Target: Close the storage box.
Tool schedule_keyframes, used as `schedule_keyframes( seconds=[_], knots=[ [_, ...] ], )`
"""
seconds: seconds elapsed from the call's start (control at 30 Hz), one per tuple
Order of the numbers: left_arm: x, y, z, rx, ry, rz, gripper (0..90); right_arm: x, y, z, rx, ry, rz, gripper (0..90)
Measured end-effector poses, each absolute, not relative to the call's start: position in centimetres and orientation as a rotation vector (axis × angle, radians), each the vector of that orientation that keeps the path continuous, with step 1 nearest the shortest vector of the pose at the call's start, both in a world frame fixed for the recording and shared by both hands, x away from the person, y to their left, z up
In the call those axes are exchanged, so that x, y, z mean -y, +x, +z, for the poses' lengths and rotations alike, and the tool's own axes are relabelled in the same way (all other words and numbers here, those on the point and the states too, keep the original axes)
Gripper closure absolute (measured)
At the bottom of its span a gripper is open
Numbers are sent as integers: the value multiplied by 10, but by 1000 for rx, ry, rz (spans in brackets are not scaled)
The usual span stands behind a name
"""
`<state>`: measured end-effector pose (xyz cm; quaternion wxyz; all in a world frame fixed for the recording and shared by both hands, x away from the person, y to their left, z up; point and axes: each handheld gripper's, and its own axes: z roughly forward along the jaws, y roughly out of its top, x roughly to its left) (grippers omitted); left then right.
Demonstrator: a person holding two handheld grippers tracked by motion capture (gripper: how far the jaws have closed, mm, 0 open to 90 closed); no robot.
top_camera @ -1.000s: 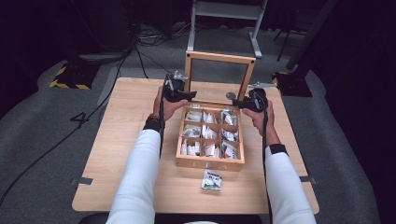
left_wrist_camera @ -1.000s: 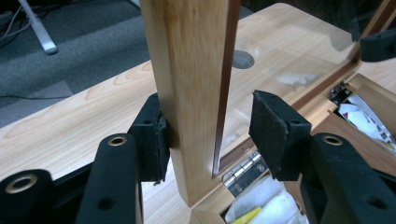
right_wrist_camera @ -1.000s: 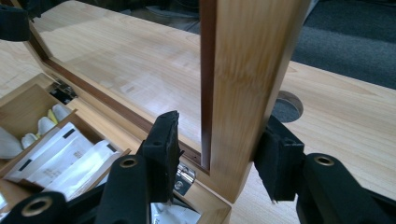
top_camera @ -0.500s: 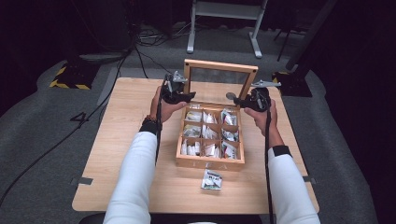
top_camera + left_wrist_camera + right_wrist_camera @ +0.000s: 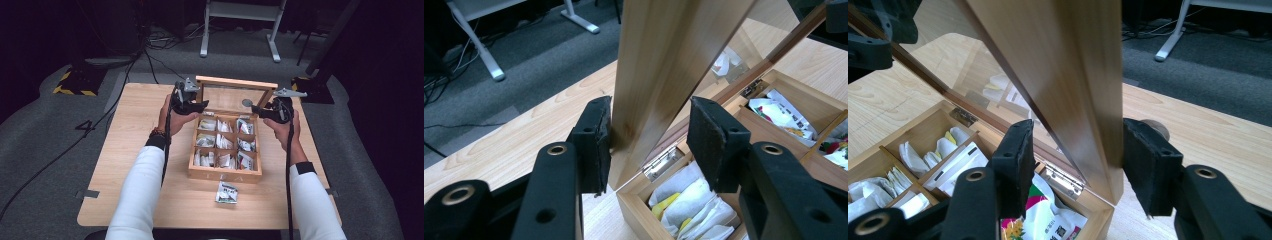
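A wooden tea box with several compartments of tea bags stands mid-table. Its glass-paned lid is raised on hinges at the far side. My left gripper straddles the lid's left side bar. Its jaws have just been closing, with one pad touching the wood and the other apart from it. My right gripper straddles the right side bar. Its jaws have just been opening, with the outer pad against the wood and the inner one apart.
A loose tea bag lies on the wooden table in front of the box. A small grey disc shows behind the lid. Beyond the table are grey floor, cables and a white stand.
The lid's top edge has come lower in the high view, so the lid looks shorter. Both hands have shifted with it, staying at its two sides.
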<state>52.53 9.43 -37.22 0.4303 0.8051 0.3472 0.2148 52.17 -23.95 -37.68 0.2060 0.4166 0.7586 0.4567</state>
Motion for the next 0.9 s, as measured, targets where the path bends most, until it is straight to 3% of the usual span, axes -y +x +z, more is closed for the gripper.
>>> schedule_keyframes(
  seconds=[0.9],
  knots=[
    [-104,495,-353,-795,1949,529,529,242,489,-356,-2084,1060,1286,511]
  ],
)
